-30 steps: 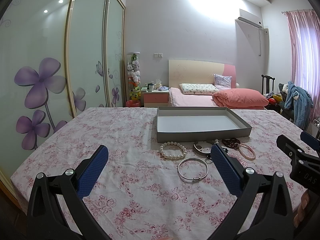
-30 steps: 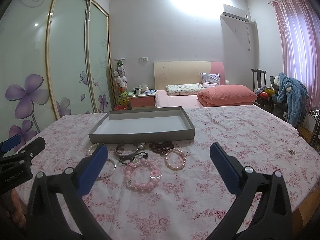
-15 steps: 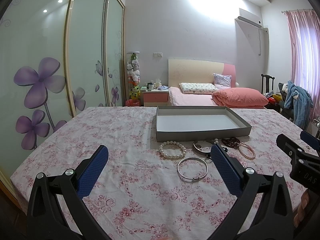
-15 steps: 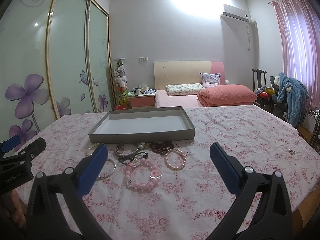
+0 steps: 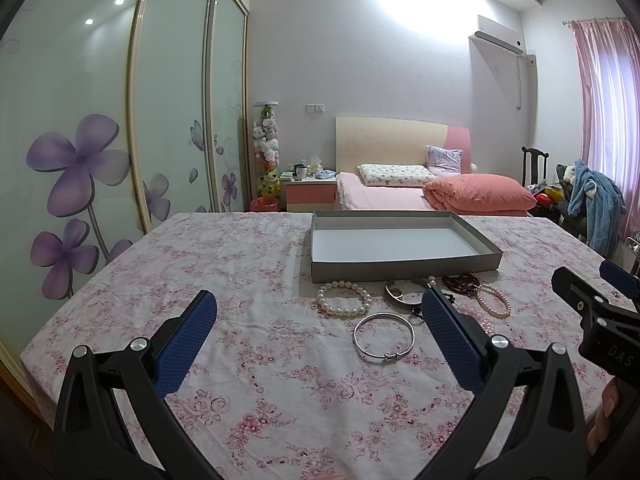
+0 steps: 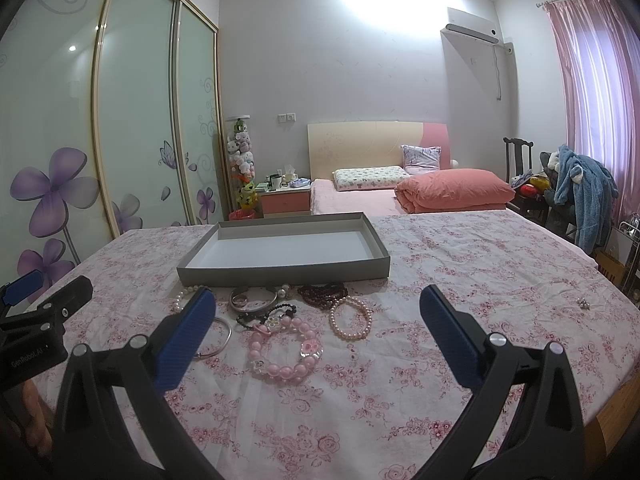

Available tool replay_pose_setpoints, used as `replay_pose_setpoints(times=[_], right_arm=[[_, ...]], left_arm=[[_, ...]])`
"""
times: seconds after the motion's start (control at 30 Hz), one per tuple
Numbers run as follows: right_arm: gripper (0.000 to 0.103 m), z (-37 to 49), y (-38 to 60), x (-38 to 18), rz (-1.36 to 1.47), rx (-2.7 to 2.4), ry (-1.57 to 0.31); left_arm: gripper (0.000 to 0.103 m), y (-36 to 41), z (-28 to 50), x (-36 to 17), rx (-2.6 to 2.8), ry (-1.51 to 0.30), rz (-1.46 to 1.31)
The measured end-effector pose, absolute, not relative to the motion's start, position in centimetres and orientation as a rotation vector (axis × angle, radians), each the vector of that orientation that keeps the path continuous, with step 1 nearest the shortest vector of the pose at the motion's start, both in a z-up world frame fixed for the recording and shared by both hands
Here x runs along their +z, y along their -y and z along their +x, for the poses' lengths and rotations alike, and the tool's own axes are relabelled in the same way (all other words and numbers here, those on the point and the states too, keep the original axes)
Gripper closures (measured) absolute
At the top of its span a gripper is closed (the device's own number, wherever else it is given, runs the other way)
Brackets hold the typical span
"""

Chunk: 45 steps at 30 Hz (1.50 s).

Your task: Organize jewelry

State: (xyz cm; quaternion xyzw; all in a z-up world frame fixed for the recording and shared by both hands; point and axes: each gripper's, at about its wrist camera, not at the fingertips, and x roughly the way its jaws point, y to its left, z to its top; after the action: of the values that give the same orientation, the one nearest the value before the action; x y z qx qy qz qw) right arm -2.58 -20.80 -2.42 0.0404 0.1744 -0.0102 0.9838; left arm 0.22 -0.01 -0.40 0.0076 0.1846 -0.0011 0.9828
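I am holding my left tongs (image 5: pixel 316 324) and right tongs (image 6: pixel 316 320) wide apart above the table, eyeing the thin, stiff, slippery silver bangle (image 5: pixel 384 339) lying before the gray tray (image 5: pixel 404 268), planning to pinch its rim

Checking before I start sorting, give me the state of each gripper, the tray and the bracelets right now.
Left gripper: open, holding nothing.
Right gripper: open, holding nothing.
Grey tray: empty, flat on the tablecloth.
Silver bangle: loose on the cloth, outside the tray.
White pearl bracelet: outside the tray.
Pink bead bracelet: outside the tray.
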Motion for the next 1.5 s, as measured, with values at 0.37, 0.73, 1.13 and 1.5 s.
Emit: replay_pose_setpoints(times=[0.37, 0.73, 1.13, 1.5], right_arm=[[0.004, -1.8, 21.4, -3.0, 0.087, -0.027, -0.381], [0.012, 4.7, 24.6, -5.2, 0.114, -0.070, -0.623], [0.074, 12.7, 26.4, -10.1, 0.146, -0.043, -0.921], [0.096, 13.4, 25.9, -10.8, 0.063, -0.076, -0.908]], left_arm=[[0.002, 0.7, 1.0, -1.8, 0.000, -0.407, 0.016], [0.002, -0.5, 4.3, -3.2, -0.070, -0.578, -0.020], [0.002, 0.4, 7.4, -5.0, -0.160, -0.707, 0.024], [0.002, 2.1, 11.0, -6.9, -0.198, -0.830, 0.058]])
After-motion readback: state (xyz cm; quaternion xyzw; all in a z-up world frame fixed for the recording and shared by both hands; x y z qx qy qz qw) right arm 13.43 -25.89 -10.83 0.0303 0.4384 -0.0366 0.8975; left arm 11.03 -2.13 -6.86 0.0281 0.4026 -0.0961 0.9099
